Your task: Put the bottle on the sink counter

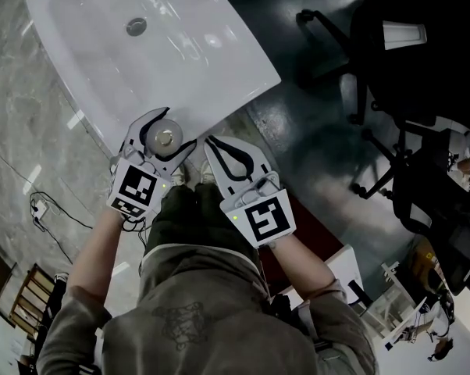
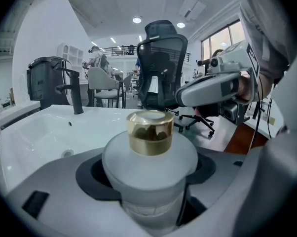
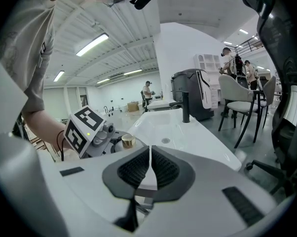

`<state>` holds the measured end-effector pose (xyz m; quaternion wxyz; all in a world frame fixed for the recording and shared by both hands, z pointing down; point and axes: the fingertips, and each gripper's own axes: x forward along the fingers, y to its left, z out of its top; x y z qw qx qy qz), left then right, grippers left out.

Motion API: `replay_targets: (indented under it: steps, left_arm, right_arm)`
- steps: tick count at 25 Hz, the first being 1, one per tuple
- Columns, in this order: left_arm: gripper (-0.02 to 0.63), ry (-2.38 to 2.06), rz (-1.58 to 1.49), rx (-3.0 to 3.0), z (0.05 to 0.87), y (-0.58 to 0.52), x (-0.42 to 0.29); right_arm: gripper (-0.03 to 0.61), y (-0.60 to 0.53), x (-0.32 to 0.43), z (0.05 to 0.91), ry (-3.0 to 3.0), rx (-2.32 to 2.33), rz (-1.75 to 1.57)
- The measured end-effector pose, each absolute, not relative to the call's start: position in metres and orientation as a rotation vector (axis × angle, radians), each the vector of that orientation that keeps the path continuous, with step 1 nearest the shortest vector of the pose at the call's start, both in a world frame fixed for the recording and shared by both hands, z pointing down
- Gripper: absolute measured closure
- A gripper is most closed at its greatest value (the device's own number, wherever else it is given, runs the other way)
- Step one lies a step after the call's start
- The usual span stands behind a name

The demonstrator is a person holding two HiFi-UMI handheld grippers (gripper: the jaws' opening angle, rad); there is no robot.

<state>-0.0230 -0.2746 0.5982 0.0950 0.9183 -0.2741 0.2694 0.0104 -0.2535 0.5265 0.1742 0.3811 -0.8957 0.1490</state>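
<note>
A frosted white bottle with a gold cap stands upright between the jaws of my left gripper, which is shut on it. The bottle hangs just off the near edge of the white sink counter. In the right gripper view the gold cap shows beside the left gripper's marker cube. My right gripper is shut with nothing in it, its jaws pressed together, a little to the right of the bottle.
A black faucet stands at the far side of the basin, whose drain is in the middle. Black office chairs stand on the dark floor to the right. Marble floor lies left, with a cable.
</note>
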Motion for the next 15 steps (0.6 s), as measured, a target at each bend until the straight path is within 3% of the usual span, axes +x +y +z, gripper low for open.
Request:
replay_targets:
  steps: [15]
  left_arm:
    - [0.267,-0.867,0.984,2.653,0.612,-0.271,-0.033]
  right_arm:
    - [0.545,-0.254,-0.008,0.552,-2.519,0.936,0.501]
